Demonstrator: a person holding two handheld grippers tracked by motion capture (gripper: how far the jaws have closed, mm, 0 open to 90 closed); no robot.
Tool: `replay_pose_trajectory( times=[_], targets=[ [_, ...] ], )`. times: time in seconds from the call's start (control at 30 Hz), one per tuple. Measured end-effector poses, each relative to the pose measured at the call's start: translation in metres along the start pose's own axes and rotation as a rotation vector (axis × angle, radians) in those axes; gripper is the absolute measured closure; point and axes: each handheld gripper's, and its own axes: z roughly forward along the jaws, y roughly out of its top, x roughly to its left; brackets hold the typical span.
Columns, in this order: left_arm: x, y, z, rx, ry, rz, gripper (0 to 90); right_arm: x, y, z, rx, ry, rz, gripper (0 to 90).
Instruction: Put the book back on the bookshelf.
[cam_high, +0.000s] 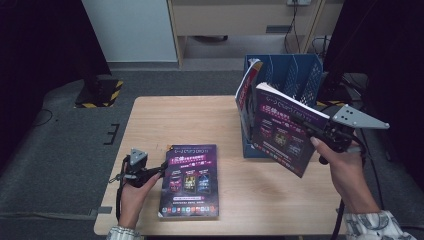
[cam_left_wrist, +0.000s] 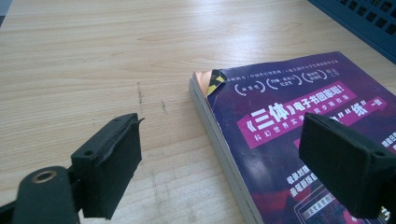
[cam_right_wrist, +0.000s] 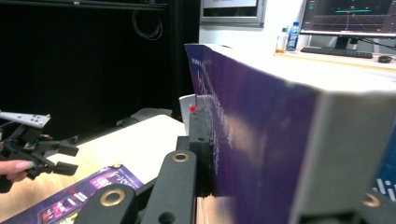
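While right gripper (cam_high: 314, 131) jaws pinch a book (cam_high: 285, 131), left gripper (cam_left_wrist: 219, 158) spread, wooden table (cam_high: 200, 120), grey carpet (cam_high: 65, 150).

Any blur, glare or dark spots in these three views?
High view: table evenly lit, surroundings nearly black, whole frame slightly soft. Left gripper view: flat book cover sharp, print readable, near jaws soft. Right gripper view: held book close and blurred with pale sheen, background dark at left.

right gripper (cam_high: 314, 131): clamps raised book (cam_high: 286, 131) | left gripper (cam_high: 159, 169): beside flat book (cam_high: 190, 181)
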Motion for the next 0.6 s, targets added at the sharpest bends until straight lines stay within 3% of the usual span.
replay_pose_trajectory(
  times=[0.33, 0.6],
  targets=[
    [-0.003, 0.000, 0.001, 0.009, 0.003, 0.018, 12.7, -0.011, 0.020, 0.001, -0.028, -0.044, 0.017, 82.4],
    [-0.003, 0.000, 0.002, 0.010, 0.003, 0.020, 12.7, -0.026, 0.022, 0.011, -0.019, -0.117, 0.017, 82.4]
  ],
)
